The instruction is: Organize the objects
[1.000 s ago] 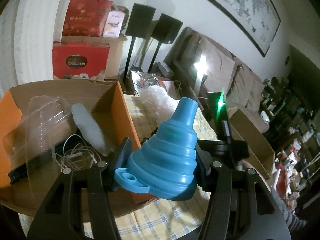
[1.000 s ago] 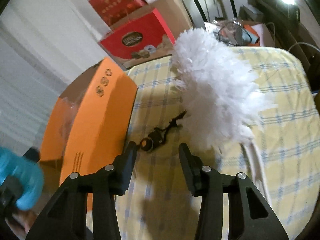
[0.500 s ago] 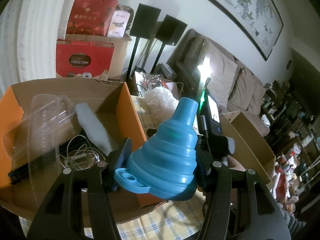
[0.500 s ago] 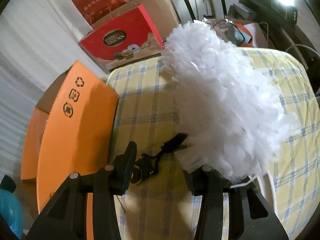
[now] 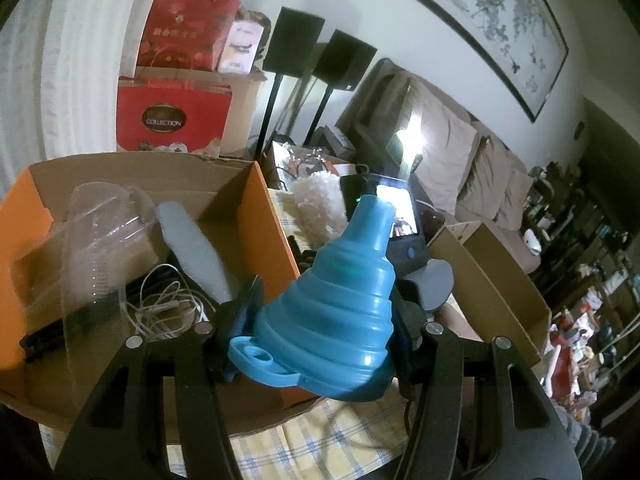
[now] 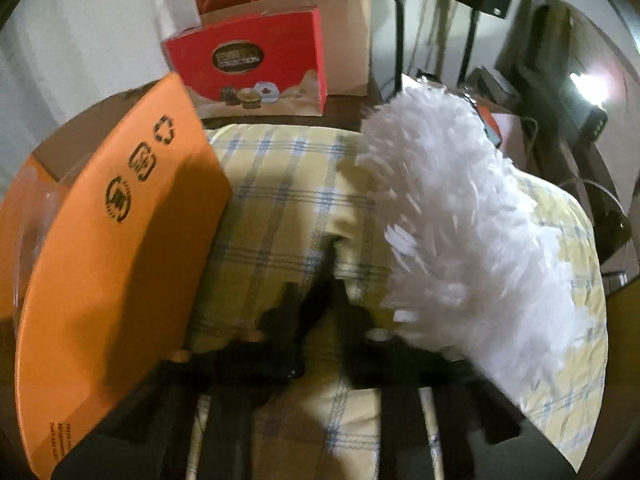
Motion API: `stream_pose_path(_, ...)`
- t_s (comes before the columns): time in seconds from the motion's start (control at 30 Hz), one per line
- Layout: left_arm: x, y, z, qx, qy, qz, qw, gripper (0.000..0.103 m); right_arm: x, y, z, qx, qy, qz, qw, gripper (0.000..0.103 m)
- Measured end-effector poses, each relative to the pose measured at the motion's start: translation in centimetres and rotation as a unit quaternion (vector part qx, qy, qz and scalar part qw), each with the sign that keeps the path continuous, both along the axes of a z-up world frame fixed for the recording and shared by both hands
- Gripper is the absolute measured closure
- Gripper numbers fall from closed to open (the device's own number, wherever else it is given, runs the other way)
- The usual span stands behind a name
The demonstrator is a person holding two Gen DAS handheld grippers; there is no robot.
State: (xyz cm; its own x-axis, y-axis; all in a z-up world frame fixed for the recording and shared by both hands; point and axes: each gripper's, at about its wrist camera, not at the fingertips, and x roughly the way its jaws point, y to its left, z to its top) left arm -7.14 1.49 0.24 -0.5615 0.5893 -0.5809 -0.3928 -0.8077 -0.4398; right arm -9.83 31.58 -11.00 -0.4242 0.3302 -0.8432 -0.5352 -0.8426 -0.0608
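Observation:
My left gripper (image 5: 324,308) is shut on a blue collapsible funnel (image 5: 344,312), held spout-up beside the open orange cardboard box (image 5: 272,216). Inside the box lie a clear plastic jug (image 5: 96,240), a grey foam strip (image 5: 192,248) and a white earphone cable (image 5: 160,308). In the right wrist view, blurred, my right gripper (image 6: 324,300) points down at the checked tablecloth (image 6: 272,184). Its jaws are closing, nearly together, on a small black cord (image 6: 280,316). A fluffy white duster (image 6: 460,220) lies just right of it, and the orange box (image 6: 120,240) stands to the left.
Red gift boxes (image 6: 248,60) and a brown carton stand behind the table. Two black speakers on stands (image 5: 316,48) and a sofa (image 5: 460,152) are farther back. An open cardboard box (image 5: 500,280) sits at the right. The duster (image 5: 320,196) shows behind the funnel.
My right gripper has dropped toward the black cord, rolled, and its jaws have come together around it. My left gripper has kept the funnel almost still.

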Motion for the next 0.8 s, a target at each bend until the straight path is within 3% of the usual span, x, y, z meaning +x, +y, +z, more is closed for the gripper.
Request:
stream_pose_path(0.3,-0.3,-1.4,0.5,0.003,0.002,0.016,0.9999,0.049,2.1,-0.2,1.1,-0.084,0.048,0.045,0.994,0.093)
stream_pose_path(0.57,-0.7,-2.2,0.5,0.01,-0.003,0.034,0.9994,0.049,4.9,-1.5,5.9,-0.085,0.109,0.057,0.989,0.093)
stream_pose_path(0.8,-0.6,-3.9,1.6,0.004,0.005,0.053,0.9986,0.049,5.9,-3.4,9.3,-0.066,0.124,0.073,0.987,0.093)
